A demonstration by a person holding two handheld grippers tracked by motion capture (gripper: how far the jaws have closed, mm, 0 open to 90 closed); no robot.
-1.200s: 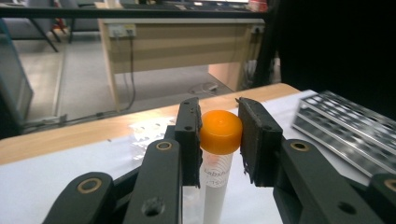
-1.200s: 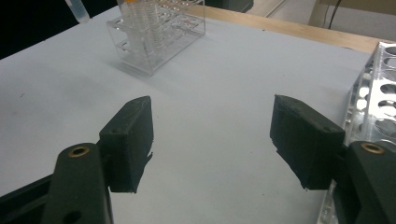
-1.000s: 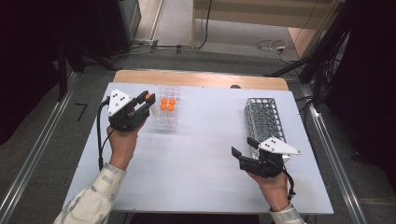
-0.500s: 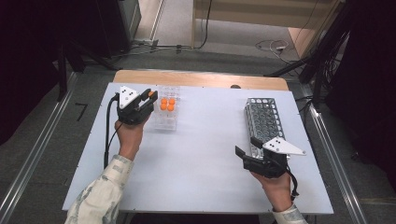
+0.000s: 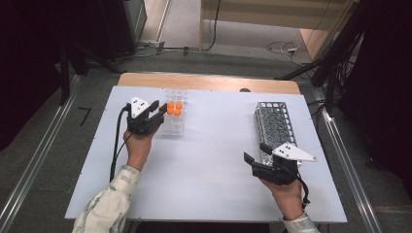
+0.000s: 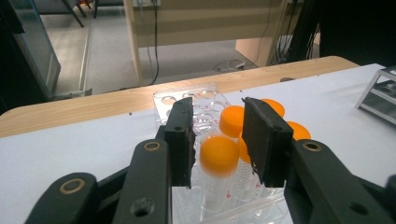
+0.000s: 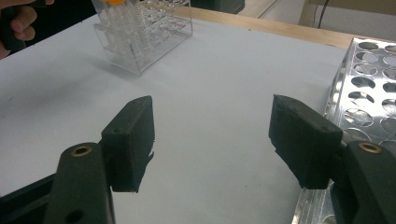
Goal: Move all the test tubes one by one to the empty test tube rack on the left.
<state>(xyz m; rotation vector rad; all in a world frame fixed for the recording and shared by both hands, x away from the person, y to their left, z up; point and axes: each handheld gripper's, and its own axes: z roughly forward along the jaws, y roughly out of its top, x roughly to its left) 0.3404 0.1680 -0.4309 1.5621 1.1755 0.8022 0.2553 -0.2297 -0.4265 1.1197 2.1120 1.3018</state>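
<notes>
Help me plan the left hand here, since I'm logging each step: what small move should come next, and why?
Probably close the left tool on the nearest orange-capped tube. Its jaws are open on either side of that cap, not touching it, and the tube is seated in the clear rack.

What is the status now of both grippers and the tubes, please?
Left gripper open, jaws either side of nearest orange-capped tube in clear rack. Right gripper open, holding nothing, beside metal rack. Nothing in the way.
</notes>
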